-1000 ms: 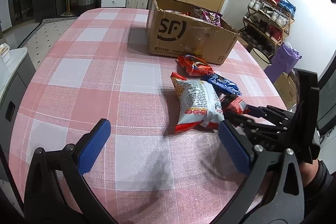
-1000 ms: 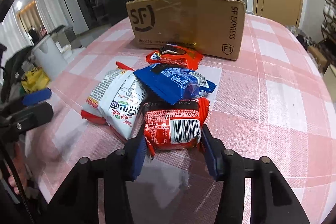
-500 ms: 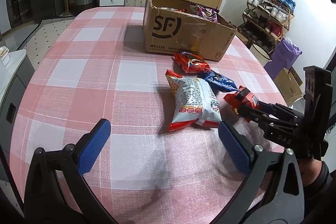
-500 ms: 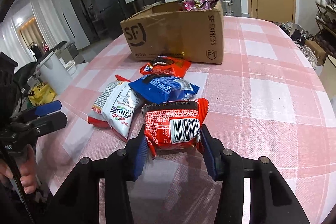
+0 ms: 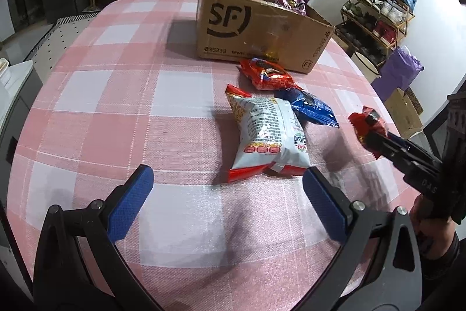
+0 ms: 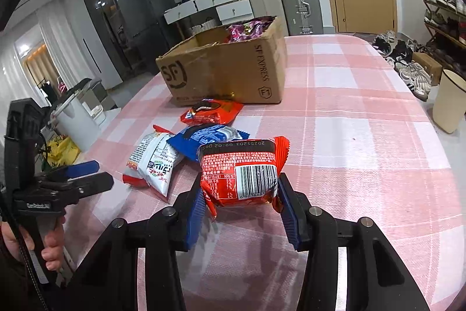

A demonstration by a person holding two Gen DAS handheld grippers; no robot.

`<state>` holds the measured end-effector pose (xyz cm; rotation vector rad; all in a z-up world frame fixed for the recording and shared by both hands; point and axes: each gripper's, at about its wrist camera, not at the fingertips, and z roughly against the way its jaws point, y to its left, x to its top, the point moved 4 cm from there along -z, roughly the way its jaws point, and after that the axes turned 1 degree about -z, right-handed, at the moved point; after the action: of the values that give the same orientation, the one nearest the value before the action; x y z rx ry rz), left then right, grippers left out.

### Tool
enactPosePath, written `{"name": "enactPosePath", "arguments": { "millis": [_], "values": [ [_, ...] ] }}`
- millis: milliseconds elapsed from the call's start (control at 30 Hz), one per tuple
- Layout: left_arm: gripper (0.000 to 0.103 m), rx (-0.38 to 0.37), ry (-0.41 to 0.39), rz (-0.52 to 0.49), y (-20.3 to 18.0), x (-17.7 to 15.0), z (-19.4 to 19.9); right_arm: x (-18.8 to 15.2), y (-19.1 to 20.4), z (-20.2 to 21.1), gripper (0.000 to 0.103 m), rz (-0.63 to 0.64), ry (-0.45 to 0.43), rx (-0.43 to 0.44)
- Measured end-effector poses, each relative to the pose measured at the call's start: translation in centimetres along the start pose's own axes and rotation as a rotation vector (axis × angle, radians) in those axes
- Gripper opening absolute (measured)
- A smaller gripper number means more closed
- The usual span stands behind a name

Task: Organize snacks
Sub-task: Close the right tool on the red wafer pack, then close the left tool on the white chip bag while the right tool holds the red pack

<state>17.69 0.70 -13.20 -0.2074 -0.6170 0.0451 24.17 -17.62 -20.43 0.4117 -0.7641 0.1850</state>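
My right gripper (image 6: 240, 209) is shut on a red snack pack with a barcode (image 6: 241, 171), held clear above the pink checked table; from the left wrist view the same red snack pack (image 5: 365, 123) hangs at the right gripper's tips (image 5: 371, 136). On the cloth lie a white and red snack bag (image 5: 268, 139), a blue packet (image 5: 308, 107) and a red cookie packet (image 5: 268, 75). Behind them stands an open SF cardboard box (image 5: 256, 28) with purple snacks inside. My left gripper (image 5: 224, 197) is open, low over the table just short of the white bag.
A shoe rack (image 5: 378, 16) and a purple bag (image 5: 400, 75) stand right of the table. Suitcases (image 6: 297, 5) and white drawers line the far wall. A beige bin (image 6: 450, 104) sits on the floor by the table's right edge.
The right gripper has lifted the red pack off the pile and carried it up and to the right. The left gripper has barely moved.
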Motion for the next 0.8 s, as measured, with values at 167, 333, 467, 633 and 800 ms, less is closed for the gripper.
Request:
{"name": "enactPosePath", "arguments": {
  "millis": [167, 333, 467, 633, 800],
  "values": [
    [0.102, -0.006, 0.012, -0.022, -1.1, 0.8, -1.0, 0.1, -0.7, 1.0, 0.047, -0.012, -0.021, 0.0],
    [0.102, -0.028, 0.026, -0.047, -2.6, 1.9, -2.6, -0.1, -1.1, 1.6, 0.047, -0.018, -0.03, -0.013],
    [0.102, -0.028, 0.029, -0.072, -3.5, 2.4, -3.7, -0.4, -1.5, 1.6, 0.047, -0.019, -0.027, -0.02],
    [0.102, 0.003, 0.047, -0.062, -3.7, 3.1, -5.5, -0.5, -2.1, 1.3, 0.047, -0.035, -0.026, -0.013],
    [0.096, 0.011, 0.066, -0.041, -3.3, 3.5, -6.9, -0.6, -2.4, 1.3, 0.047, -0.046, -0.022, -0.011]
  ]
}}
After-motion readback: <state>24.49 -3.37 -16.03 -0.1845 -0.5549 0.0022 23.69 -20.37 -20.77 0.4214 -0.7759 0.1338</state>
